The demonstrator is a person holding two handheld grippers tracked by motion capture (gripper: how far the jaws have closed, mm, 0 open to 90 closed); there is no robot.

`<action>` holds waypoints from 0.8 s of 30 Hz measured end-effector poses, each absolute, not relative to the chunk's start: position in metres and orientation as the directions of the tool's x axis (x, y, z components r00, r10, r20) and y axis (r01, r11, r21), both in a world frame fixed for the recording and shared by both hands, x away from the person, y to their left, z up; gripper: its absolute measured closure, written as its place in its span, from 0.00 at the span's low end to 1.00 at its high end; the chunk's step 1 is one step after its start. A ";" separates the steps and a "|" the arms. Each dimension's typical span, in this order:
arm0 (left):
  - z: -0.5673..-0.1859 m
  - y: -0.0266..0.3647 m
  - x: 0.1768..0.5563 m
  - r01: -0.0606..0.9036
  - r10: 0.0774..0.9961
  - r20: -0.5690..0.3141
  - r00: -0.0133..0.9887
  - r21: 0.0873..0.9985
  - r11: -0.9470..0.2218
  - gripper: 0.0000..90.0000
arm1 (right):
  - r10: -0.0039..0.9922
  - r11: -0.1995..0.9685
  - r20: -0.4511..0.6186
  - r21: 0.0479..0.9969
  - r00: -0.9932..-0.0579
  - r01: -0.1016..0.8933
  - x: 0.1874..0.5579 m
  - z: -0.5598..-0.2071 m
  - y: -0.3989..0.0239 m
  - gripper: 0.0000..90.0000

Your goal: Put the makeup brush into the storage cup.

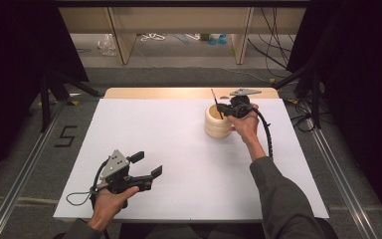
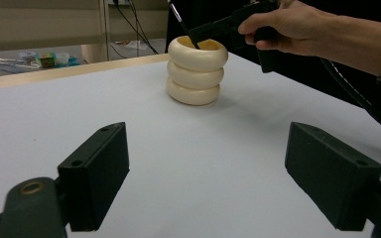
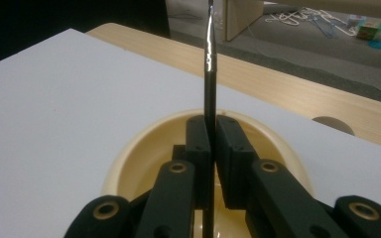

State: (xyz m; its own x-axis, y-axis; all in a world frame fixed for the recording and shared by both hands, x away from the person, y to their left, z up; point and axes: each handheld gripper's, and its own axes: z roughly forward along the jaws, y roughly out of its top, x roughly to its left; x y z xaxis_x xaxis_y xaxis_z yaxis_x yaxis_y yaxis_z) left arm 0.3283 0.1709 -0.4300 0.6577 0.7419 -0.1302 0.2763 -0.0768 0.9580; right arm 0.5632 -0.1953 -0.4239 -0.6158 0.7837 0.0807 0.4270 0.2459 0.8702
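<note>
At the near left of the white worktop (image 1: 179,164) we see the left gripper (image 1: 146,167) held in a hand (image 1: 110,201), its jaws spread wide with nothing between them, hovering just above the bare surface. Farther right and toward the far edge stands a cream ribbed holder shaped like three stacked rings (image 1: 218,121), upright and open at the top. Right over its mouth we find the right gripper (image 3: 212,148), its jaws pressed together on a thin black glossy stick (image 3: 210,74), which rises upright from between them while its lower end dips into the holder. The right hand (image 1: 246,124) grips just beside the holder.
</note>
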 end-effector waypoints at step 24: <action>-0.430 0.170 0.329 0.278 0.743 -0.131 0.657 0.958 -0.076 0.19 | 0.820 0.205 0.084 0.880 -0.566 0.429 0.544 -0.402 -0.216 0.51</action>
